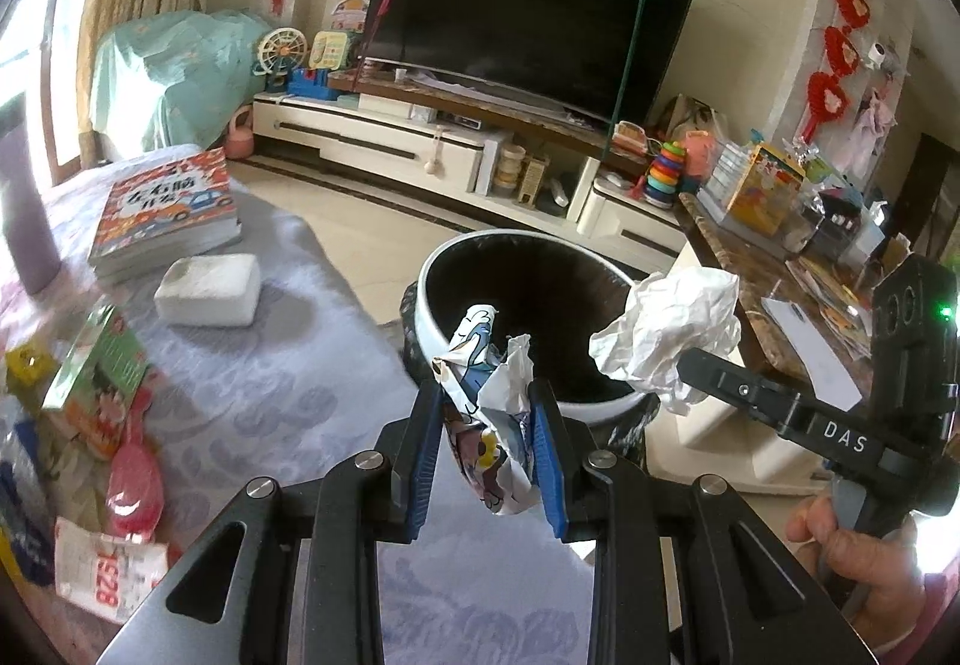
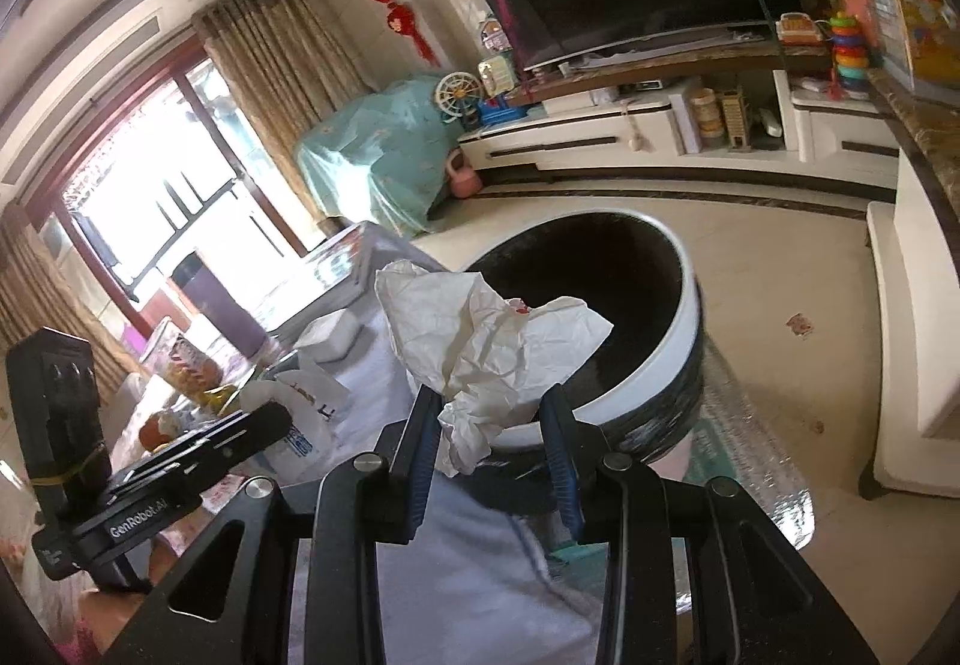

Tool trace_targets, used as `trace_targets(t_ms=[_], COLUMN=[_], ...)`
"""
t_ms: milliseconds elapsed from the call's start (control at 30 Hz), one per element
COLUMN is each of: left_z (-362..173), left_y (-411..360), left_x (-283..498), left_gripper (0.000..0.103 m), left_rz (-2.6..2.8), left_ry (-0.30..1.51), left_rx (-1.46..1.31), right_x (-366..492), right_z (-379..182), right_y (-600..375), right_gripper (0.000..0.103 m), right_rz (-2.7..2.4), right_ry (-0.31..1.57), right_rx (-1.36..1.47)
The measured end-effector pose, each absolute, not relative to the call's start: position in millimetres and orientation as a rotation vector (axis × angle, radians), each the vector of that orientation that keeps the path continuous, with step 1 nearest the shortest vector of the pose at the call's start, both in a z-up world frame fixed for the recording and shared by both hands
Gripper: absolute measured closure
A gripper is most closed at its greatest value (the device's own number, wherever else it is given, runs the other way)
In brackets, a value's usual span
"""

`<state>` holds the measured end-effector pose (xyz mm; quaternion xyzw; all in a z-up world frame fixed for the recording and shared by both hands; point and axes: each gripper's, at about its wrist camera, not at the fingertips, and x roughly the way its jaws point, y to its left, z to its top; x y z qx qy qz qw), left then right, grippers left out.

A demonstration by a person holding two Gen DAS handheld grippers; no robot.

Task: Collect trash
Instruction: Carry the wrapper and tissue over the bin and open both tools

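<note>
Two tools (image 1: 486, 446) (image 2: 495, 446) pinch crumpled papers (image 1: 489, 425) (image 2: 486, 353) — printed one upright.

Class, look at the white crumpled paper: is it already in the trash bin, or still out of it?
Out. The white crumpled paper is pinched in the right hand-held gripper, held above the trash bin rim, not dropped inside.

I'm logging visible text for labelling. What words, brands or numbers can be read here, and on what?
"DAS": on the right gripper finger bar.
"GenRobot.AI": on the left gripper bar.
"1528": upside down on the red-and-white packet.
Book cover title: large Chinese characters, too blurred to read.
Wall decorations: unreadable.
</note>
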<state>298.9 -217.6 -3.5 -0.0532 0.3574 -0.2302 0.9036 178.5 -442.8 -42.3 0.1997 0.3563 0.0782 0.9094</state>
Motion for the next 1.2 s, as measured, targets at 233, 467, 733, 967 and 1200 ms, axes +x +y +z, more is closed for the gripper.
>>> trace_targets(t_ms=[233, 467, 733, 967, 1200], left_z=[-5, -5, -12, -17, -26], left_y=[-233, -249, -264, -280, -292], left_x=[326, 349, 378, 397, 409], left_gripper=[0.075, 0.075, 0.074, 0.072, 0.056], left_rz=[-0.486, -0.495, -0.499, -0.505, -0.509], left_ry=[0.743, 0.748, 0.772, 0.786, 0.813], left_rx=[-0.102, -0.087, -0.073, -0.062, -0.047], right_x=[194, 210, 227, 240, 250], right_z=[-42, -40, -48, -56, -59], right_y=[-460, -467, -471, -472, -472], right_gripper=[0.068, 0.066, 0.066, 0.065, 0.047], right_rz=[0.128, 0.104, 0.100, 0.086, 0.073], right_ry=[0.738, 0.746, 0.779, 0.817, 0.829], right_rx=[0.399, 0.373, 0.352, 0.328, 0.271])
